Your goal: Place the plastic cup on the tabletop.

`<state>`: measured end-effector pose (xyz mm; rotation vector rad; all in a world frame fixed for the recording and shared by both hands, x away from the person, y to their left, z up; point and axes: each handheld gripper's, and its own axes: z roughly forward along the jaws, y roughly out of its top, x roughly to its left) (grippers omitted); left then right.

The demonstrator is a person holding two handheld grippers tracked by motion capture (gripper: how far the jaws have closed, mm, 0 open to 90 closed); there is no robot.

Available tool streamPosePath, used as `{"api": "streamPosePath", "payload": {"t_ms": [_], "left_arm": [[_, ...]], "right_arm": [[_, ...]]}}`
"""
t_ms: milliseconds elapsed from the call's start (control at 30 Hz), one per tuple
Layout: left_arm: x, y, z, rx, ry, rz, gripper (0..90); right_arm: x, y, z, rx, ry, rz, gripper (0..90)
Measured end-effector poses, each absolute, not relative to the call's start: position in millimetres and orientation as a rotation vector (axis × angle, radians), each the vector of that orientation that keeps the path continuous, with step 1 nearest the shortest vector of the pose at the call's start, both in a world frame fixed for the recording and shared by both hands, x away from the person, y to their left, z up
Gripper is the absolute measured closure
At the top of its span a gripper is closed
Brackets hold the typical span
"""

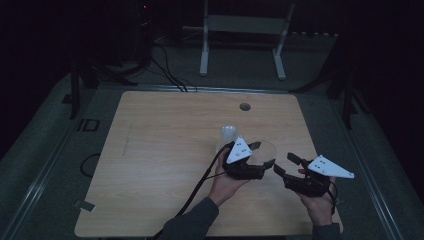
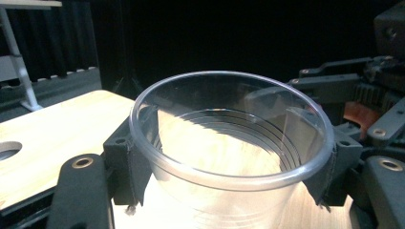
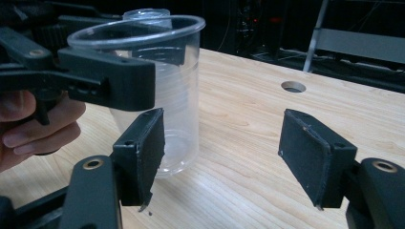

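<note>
- Clear plastic cup (image 2: 229,157) stood upright on the counter (image 1: 160,165), clamped near its rim by left gripper (image 1: 260,155) jaws.
- Right gripper (image 1: 284,165) jaws held wide, nothing between them, just beside the cup.
- Risk judged: thin wall buckled or cup tipped if squeezed harder.
- Second clear cup (image 1: 228,136) just behind.
- Pale wood top with cable hole (image 1: 244,106); room dark.
</note>
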<state>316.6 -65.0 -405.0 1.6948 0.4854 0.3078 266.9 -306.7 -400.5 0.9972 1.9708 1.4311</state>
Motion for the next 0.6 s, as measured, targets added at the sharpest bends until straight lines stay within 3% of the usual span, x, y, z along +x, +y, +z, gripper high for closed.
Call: {"api": "streamPosePath", "payload": {"t_ms": [600], "left_arm": [[314.7,-71.9,-414.8,1.695,0.512,0.346,29.5]], "right_arm": [[265.6,-318.2,-396.8,1.015,1.926,1.438,32.4]]}}
